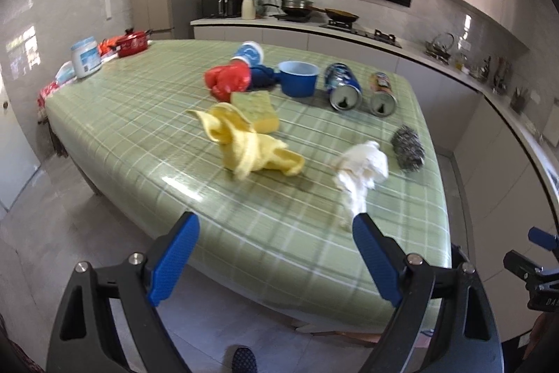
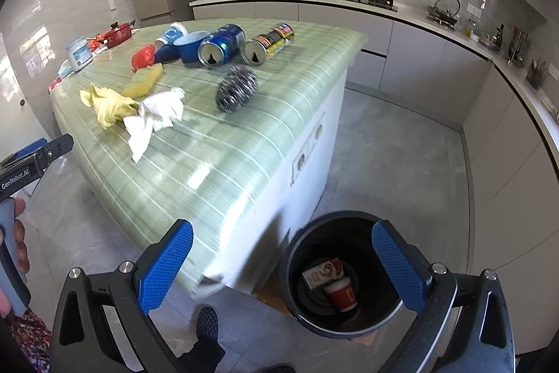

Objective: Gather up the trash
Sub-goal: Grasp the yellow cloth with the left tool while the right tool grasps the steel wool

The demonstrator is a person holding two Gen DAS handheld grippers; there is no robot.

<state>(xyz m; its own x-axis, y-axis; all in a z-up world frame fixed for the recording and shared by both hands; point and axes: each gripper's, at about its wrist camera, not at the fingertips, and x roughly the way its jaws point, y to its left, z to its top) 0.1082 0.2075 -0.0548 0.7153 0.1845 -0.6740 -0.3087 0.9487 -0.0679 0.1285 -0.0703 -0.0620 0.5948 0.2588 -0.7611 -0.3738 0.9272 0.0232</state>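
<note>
A crumpled white tissue (image 1: 361,168) (image 2: 157,114) lies near the front of the green checked table (image 1: 146,114) (image 2: 223,149). A blue can (image 1: 342,86) (image 2: 222,44) and a dark can (image 1: 382,93) (image 2: 267,44) lie on their sides further back. My left gripper (image 1: 276,231) hangs open and empty over the table's near edge, its right finger just before the tissue. My right gripper (image 2: 283,238) is open and empty above the table's corner and a dark bin (image 2: 344,271) on the floor. The bin holds a red cup (image 2: 344,294) and a carton (image 2: 321,273).
A yellow cloth (image 1: 244,142), a sponge (image 1: 256,109), a steel scourer (image 1: 407,147) (image 2: 237,88), a blue bowl (image 1: 298,77), a red bag (image 1: 227,79) and a white jar (image 1: 85,56) also sit on the table. Counters and a stove run along the back and right. A person's shoe (image 2: 208,324) stands on the floor.
</note>
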